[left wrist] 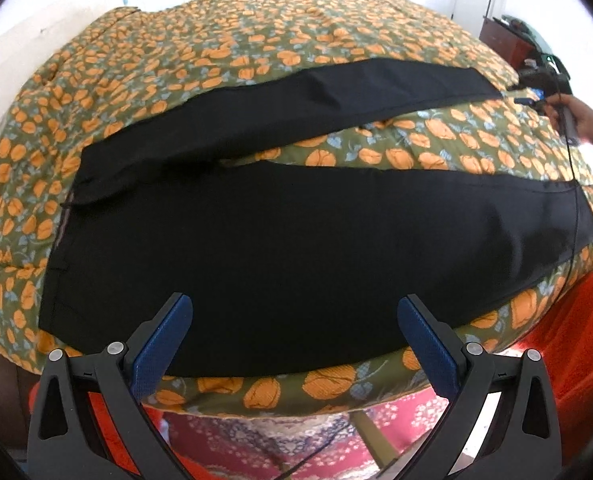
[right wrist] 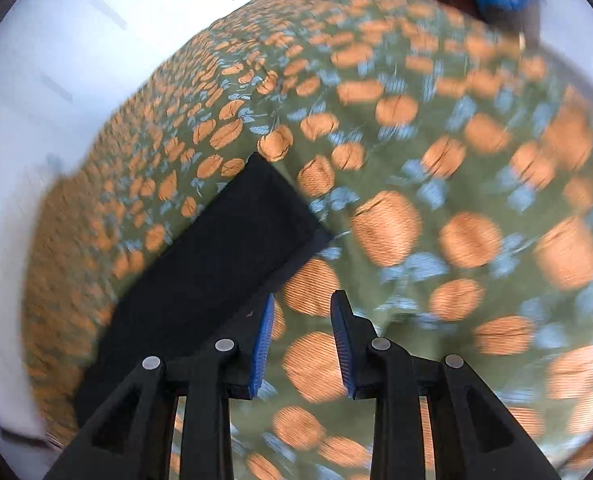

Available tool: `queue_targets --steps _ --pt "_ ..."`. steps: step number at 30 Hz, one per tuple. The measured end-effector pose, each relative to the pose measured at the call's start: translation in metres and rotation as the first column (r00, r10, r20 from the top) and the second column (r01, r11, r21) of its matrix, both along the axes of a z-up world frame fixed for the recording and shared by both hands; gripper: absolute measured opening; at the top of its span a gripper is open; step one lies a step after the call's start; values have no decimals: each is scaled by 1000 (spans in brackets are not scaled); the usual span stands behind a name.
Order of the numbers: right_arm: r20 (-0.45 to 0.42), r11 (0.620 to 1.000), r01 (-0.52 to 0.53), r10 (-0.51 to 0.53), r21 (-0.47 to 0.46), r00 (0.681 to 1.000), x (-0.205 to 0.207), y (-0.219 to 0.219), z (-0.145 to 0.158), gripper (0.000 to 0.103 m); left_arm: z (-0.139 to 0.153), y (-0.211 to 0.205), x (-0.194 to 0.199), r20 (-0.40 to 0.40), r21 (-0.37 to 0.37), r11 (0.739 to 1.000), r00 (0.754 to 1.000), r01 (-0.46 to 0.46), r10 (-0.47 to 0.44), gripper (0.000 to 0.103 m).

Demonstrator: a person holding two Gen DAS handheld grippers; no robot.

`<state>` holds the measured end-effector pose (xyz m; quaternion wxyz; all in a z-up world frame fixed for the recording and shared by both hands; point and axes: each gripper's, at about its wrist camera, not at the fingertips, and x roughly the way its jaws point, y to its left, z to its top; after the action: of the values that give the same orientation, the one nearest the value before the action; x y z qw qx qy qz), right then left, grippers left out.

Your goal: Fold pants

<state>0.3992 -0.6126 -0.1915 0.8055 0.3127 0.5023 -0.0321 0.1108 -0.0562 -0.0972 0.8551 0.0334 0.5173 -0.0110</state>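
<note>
The bed (left wrist: pixel 256 32) fills both views, covered by a green spread with orange flowers (right wrist: pixel 476 200). The black pants (left wrist: pixel 276 248) lie flat on the spread across the centre of the left wrist view, waist toward the left, both legs running to the right and parted in a narrow V; the upper leg ends at upper right. In the right wrist view, which is motion-blurred, one leg end (right wrist: pixel 224 248) lies at centre left.

Left hand-held gripper (left wrist: pixel 295 308): lower centre of its view, jaws spread wide, nothing between them, over the near edge of the pants.

Right hand-held gripper (right wrist: pixel 302 304): jaws slightly parted, nothing gripped; left finger (right wrist: pixel 263 344) just beside the leg hem. In the left wrist view it appears at upper right, held by a hand (left wrist: pixel 576 118)
</note>
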Motion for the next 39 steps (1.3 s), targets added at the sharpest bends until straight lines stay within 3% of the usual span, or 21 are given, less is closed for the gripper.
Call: queue_targets --steps 3,5,7,8,11,13,14,15,17,19,21,23,24,25,29,32,33,34,36,37,39 --pt "20 997 50 -51 61 998 17 3 -22 49 -7 1 8 -22 10 1000 1000 -13 13 102" --pt "-17 995 74 -73 61 997 35 5 -40 55 -14 2 14 -46 15 1000 999 -22 23 102" --pt "-47 992 100 -97 73 994 46 2 -54 48 -19 2 18 -66 19 999 997 -28 30 102" --pt "-27 994 103 -102 41 994 50 2 -50 25 -21 2 21 -72 19 999 997 -29 31 102" --pt "106 987 10 7 -158 994 64 12 -12 22 -29 -1 27 -84 18 1000 996 -22 24 102" --pt "63 941 -71 97 -331 993 77 24 -7 30 -36 -5 33 -98 12 1000 995 -12 13 102" --pt "26 916 -91 110 -391 994 80 29 -9 44 -38 -6 37 -102 12 1000 995 -8 9 102" --pt "-25 891 -106 106 -442 994 82 30 -13 50 -39 -6 41 -100 16 1000 995 -6 7 102" --pt "-20 860 -98 102 -501 995 74 34 -9 50 -32 0 58 -59 25 1000 998 6 -5 102" --pt "25 837 -84 115 -540 993 62 46 4 50 -20 18 85 33 62 998 999 -33 31 102" --pt "56 852 -153 209 -500 976 58 84 16 51 -17 43 120 116 77 992 989 -103 94 102" --pt "61 857 -273 331 -438 942 58 135 23 54 -29 70 163 147 86 976 971 -201 187 102" --pt "57 849 -331 387 -412 920 57 160 24 60 -38 82 181 154 87 966 961 -244 229 102" --pt "50 829 -419 468 -370 882 57 198 25 63 -49 94 198 159 91 953 949 -288 272 102" --pt "62 683 -700 723 -206 688 40 339 14 67 -93 126 224 147 138 904 911 -404 385 102" --pt "32 588 -790 805 -172 592 32 397 -13 67 -116 138 217 132 61 913 910 -404 394 103" --pt "4 566 -801 817 -196 576 35 407 -23 67 -116 140 215 137 35 914 908 -404 396 103" --pt "-14 556 -801 820 -221 573 42 407 -32 67 -115 141 214 137 22 915 907 -404 397 103" --pt "0 581 -780 802 -233 598 58 386 -38 59 -115 140 213 143 19 916 908 -401 395 103" --pt "12 610 -758 781 -231 625 65 370 -38 57 -116 139 211 151 14 916 907 -401 394 103" --pt "12 691 -682 704 -240 710 84 323 -35 56 -119 139 210 160 2 916 905 -400 395 103"
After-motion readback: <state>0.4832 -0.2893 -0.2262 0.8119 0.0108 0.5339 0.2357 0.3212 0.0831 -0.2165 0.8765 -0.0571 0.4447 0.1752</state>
